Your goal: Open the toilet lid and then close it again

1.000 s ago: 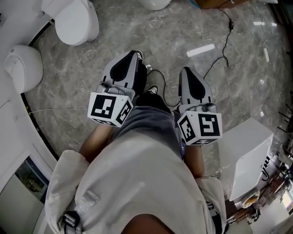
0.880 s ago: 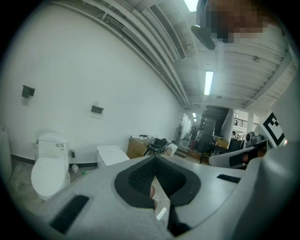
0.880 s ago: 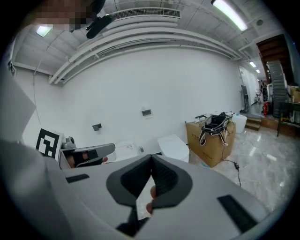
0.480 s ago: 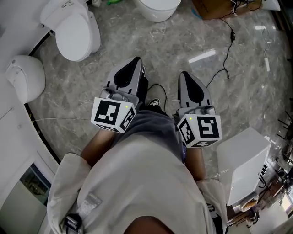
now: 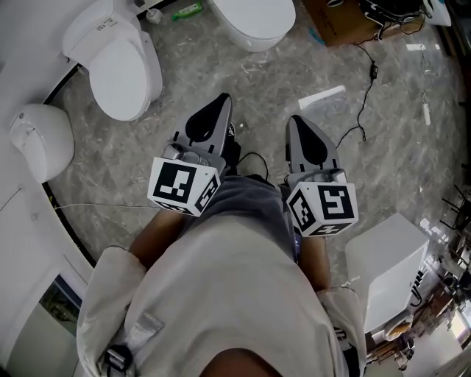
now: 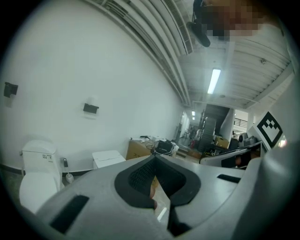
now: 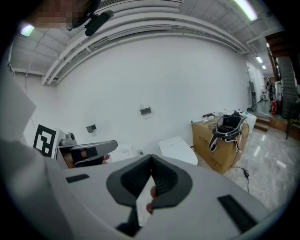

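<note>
Two white toilets with lids down stand ahead in the head view: one at the upper left, one at the top centre. Both grippers are held side by side above the grey marble floor, well short of either toilet. My left gripper is shut and empty, pointing between the two toilets. My right gripper is beside it, its jaws also meeting with nothing between them. The left gripper view shows the left toilet and the second one. In the right gripper view that second toilet lies past the tips.
A rounded white fixture sits at the left wall. A cardboard box with black gear stands at the top right, and a black cable trails across the floor. A white cabinet stands at my right. A green bottle lies between the toilets.
Both grippers and the person have moved forward together. The toilets have slid down in the head view and come closer. Both jaws stay shut.
</note>
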Motion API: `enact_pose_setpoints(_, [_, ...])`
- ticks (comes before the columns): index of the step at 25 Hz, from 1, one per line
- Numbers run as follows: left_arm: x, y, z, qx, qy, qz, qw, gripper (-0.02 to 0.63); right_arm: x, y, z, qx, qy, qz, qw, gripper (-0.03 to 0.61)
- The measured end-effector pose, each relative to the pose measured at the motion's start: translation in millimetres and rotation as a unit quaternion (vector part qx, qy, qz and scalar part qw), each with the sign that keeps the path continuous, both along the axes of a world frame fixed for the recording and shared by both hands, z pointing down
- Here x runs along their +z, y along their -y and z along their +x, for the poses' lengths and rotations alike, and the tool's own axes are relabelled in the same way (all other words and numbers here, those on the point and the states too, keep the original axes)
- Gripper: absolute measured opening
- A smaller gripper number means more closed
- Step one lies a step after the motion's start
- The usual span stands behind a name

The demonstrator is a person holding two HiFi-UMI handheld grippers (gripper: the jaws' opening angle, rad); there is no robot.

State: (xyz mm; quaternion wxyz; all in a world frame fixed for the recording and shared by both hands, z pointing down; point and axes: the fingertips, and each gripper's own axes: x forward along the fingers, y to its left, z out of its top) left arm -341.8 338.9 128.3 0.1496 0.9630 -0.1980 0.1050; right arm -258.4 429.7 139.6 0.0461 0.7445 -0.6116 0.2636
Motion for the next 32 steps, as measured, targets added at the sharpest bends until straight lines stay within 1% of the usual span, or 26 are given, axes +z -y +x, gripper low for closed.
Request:
enact_pose_setpoints(6, [4.8,59.9,12.2,0.011,-0.005,-0.004,0.9999,0.005,0.7,64.2,9.7,-0.007,-0.008,-0.008,1.000,0.011])
enact_pose_setpoints(10, [7.8,89.9,19.8,0.013,-0.014,-0.016,0.9997,0.005,1.5,92.2,16.4,-0.013,-0.018,-0.017,1.000,0.010])
enact_pose_setpoints(15, [4.1,109.1,25.9,0.008,-0.018,-0.014,0.9997,0.005,-0.7,108.8,22.4,-0.017,-0.020,-0.021,0.999,0.010])
enact_pose_setpoints(20, [7.8,118.3,36.7,0.004,-0.016,-0.014,0.9998,0.005,-3.1,123.2,33.9,-0.023,-0.023,-0.015,0.999,0.011])
enact_pose_setpoints(26, [8.0,133.3,69.2,-0.021,-0.020,-0.006,0.9996,0.005,-1.0,146.9,69.8,-0.044,-0.021,-0.001,0.999,0.011])
enact_pose_setpoints(32, [12.8,166.0,124.3,-0.060,-0.007,0.000,0.9982,0.005,3.6,192.4,133.7,-0.088,-0.014,0.010,0.996,0.011])
